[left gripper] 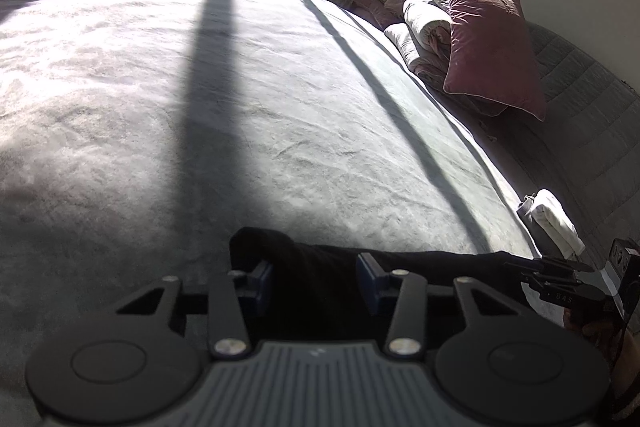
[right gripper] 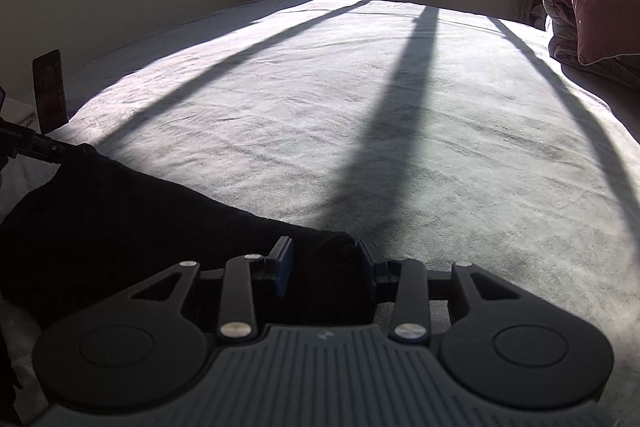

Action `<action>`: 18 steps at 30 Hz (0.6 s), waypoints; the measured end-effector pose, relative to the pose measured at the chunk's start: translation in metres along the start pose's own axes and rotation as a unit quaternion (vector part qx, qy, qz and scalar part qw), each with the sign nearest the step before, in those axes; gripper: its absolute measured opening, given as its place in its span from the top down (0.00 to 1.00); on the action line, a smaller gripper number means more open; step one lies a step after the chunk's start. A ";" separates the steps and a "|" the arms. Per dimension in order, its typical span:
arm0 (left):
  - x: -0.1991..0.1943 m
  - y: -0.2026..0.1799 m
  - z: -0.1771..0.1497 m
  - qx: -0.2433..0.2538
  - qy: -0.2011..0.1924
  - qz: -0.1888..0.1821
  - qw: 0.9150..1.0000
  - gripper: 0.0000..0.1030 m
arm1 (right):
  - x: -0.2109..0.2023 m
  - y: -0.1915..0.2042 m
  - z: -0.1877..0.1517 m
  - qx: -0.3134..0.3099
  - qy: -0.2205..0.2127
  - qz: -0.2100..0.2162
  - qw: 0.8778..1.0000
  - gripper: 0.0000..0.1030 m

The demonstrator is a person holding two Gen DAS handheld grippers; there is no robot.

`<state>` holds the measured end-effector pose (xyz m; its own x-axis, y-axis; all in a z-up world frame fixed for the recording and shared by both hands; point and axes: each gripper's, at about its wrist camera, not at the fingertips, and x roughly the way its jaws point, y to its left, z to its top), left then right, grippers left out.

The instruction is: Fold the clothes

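your left tongs [left gripper: 314, 277] and right tongs [right gripper: 325, 267] each sit narrowed around the black garment [right gripper: 120, 211] at the bed's [right gripper: 360, 107] near edge.

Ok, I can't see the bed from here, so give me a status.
Left gripper and right gripper each straddle the black garment, grip unclear. Garment bunched at the bed edge. Nothing blocking; pillow far off.
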<state>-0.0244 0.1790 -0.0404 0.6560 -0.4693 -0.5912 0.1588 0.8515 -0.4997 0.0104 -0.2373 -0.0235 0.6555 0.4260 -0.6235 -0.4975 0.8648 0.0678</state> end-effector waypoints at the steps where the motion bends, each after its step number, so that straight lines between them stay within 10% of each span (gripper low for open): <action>1: 0.001 0.001 0.000 -0.002 0.000 0.001 1.000 0.65 | 0.001 0.000 0.000 0.003 0.008 0.005 1.000 0.74; 6: 0.004 0.009 0.002 -0.028 -0.003 -0.007 1.000 0.96 | 0.009 -0.010 0.000 0.076 0.018 0.031 0.996 0.82; 14: -0.005 0.016 0.010 -0.065 -0.058 -0.007 0.996 0.97 | 0.001 -0.064 -0.001 0.328 -0.051 0.095 0.938 0.88; 18: 0.015 0.019 0.008 -0.060 -0.035 0.032 0.997 0.97 | 0.012 -0.069 -0.008 0.357 -0.035 0.068 0.931 0.89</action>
<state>-0.0055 0.1900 -0.0532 0.7122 -0.3947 -0.5805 0.0294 0.8430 -0.5371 0.0478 -0.2938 -0.0420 0.6615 0.5399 -0.5205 -0.0903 0.7464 0.6594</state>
